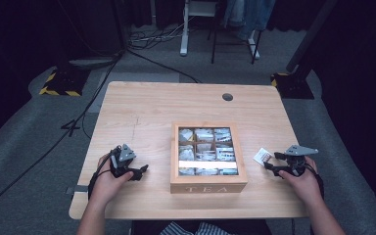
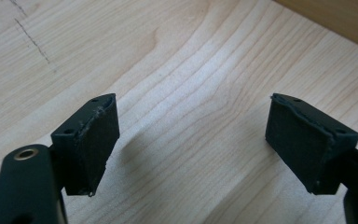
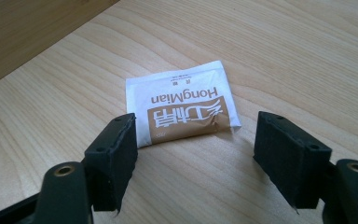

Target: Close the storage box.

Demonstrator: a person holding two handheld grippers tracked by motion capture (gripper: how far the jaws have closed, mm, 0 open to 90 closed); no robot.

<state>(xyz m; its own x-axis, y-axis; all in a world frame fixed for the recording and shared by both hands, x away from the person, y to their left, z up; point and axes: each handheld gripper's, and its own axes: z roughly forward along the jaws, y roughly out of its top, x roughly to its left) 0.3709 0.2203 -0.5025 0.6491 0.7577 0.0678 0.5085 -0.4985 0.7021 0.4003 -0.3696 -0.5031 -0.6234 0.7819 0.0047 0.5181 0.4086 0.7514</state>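
While the left gripper (image 1: pixel 142 171) idles with fingers spread over bare counter (image 1: pixel 142 112), the right gripper (image 3: pixel 196 158) aims its spread fingers at the HongMian tea sachet (image 3: pixel 182 109) lying flat beside the wooden tea box (image 1: pixel 208 185); likely lining up a pick.

One tea box (image 1: pixel 208 185), one sachet (image 3: pixel 182 107), two grippers

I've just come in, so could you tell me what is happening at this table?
A person sits at the table with a hand-held gripper in each hand, either side of a wooden tea box. The right hand-held gripper stands open, aimed at a tea sachet lying flat beside the box, not yet gripped. The left hand-held gripper is open over bare wood.
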